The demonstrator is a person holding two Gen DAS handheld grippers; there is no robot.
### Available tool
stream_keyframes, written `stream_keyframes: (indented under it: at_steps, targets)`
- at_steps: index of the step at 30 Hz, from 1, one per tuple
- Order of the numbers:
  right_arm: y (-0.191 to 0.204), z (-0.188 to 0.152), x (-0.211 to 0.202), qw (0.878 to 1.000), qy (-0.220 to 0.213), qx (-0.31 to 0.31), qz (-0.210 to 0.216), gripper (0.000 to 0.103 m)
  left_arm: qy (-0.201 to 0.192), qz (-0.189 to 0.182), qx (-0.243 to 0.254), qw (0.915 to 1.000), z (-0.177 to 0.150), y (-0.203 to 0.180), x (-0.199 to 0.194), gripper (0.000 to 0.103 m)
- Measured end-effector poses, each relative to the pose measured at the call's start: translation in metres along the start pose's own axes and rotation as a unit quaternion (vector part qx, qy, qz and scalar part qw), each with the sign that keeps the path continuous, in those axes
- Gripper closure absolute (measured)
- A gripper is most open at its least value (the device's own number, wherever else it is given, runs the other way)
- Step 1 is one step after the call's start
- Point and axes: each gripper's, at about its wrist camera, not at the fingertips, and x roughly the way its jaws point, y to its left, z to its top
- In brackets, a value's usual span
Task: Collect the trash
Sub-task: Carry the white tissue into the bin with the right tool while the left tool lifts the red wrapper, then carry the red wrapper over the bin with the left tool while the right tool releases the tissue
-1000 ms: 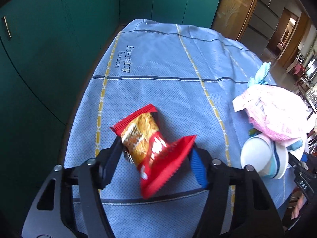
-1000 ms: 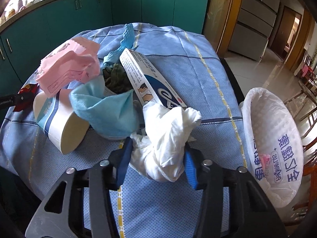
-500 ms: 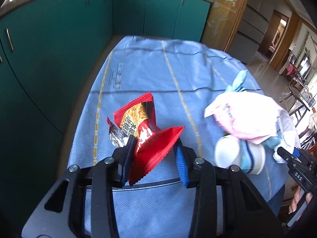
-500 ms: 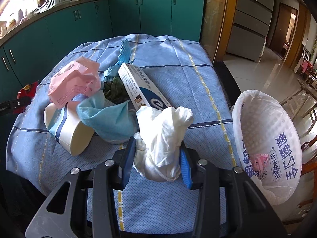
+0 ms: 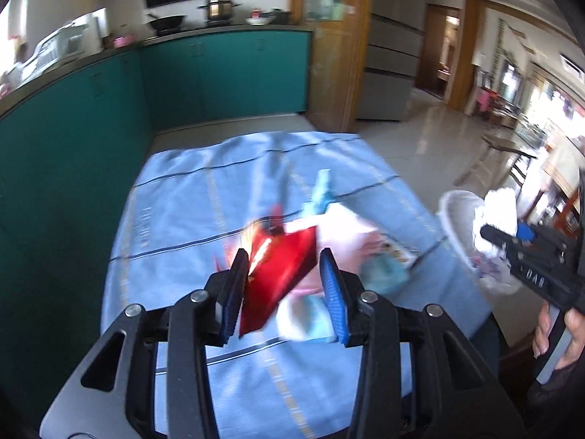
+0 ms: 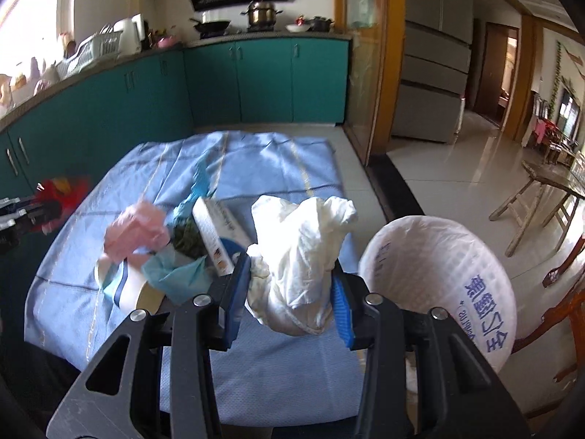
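Right gripper (image 6: pixel 290 292) is pinching a crumpled white plastic bag (image 6: pixel 301 256) between its blue pads, holding it clear of the blue tablecloth (image 6: pixel 285 376) and just beside the rim of the white-lined trash bin (image 6: pixel 438 285) standing at the table's right edge. Left gripper (image 5: pixel 283 292) is carrying a red snack wrapper (image 5: pixel 279 270), which is lying against the left pad; the other pad is standing apart from it, and motion blur is making the grip hard to read, so cannot tell whether it is truly clamped. Judging progress: two pieces are lifted, neither is in the bin yet, and the bin's inside is hidden from this angle. Count of what is lying on the cloth in the right wrist view: one pink paper wad (image 6: pixel 137 236), one paper cup (image 6: pixel 129 291) on its side, one light-blue crumpled sheet (image 6: pixel 179 274), one long white-and-blue box (image 6: pixel 215 236), one dark green clump (image 6: pixel 186 237), one thin blue strip (image 6: pixel 201 179). That is making six pieces waiting, two in the air, one bin. The task looks well short of halfway.
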Motion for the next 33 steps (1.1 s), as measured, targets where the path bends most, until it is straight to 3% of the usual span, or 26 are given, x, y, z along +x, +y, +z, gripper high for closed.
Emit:
stream_keyframes:
  at_steps: [7,10,13,14,15,18,20,22,26,29,33]
  targets:
    - [-0.065,-0.005,-0.020,0.996,-0.013,0.049,-0.076,0.061,0.012,-0.088,0.051,0.9947,0.018,-0.077,0.029,0.063]
    - [-0.103,-0.017,-0.028,0.991,-0.008,0.090,-0.103,0.061,0.026,-0.103,0.062,0.9924,0.021,-0.101,0.043,0.067]
    - [-0.128,-0.032,-0.034,0.986,0.004,0.114,-0.120,0.061,0.011,-0.082,0.072,0.9940,0.022,-0.108,0.038,0.063]
    - [-0.133,-0.037,-0.035,0.985,0.008,0.118,-0.122,0.061,0.004,-0.070,0.065,0.9954,0.024,-0.102,0.035,0.047]
    - [-0.139,-0.042,-0.035,0.985,0.013,0.123,-0.123,0.061,-0.002,-0.059,0.053,0.9969,0.024,-0.092,0.031,0.039]
    - [-0.145,-0.050,-0.029,0.984,0.022,0.130,-0.117,0.061,0.001,-0.011,0.018,0.9998,0.016,-0.055,0.023,0.031]
    - [-0.142,-0.051,-0.023,0.986,0.023,0.133,-0.102,0.061,0.020,0.034,-0.010,0.9992,0.002,-0.025,0.021,0.016]
    - [-0.131,-0.049,-0.017,0.988,0.024,0.130,-0.076,0.061,0.044,0.055,-0.036,0.9969,-0.018,0.004,0.020,0.012]
    - [-0.084,-0.040,0.002,0.995,0.032,0.092,-0.006,0.061,0.091,0.041,-0.066,0.9928,-0.055,0.037,0.028,0.007]
    - [-0.042,-0.035,0.015,0.997,0.041,0.057,0.032,0.061,0.112,0.006,-0.064,0.9916,-0.075,0.039,0.039,0.005]
    - [-0.002,-0.036,0.021,0.996,0.053,0.020,0.063,0.061,0.123,-0.004,-0.052,0.9911,-0.085,0.029,0.060,0.005]
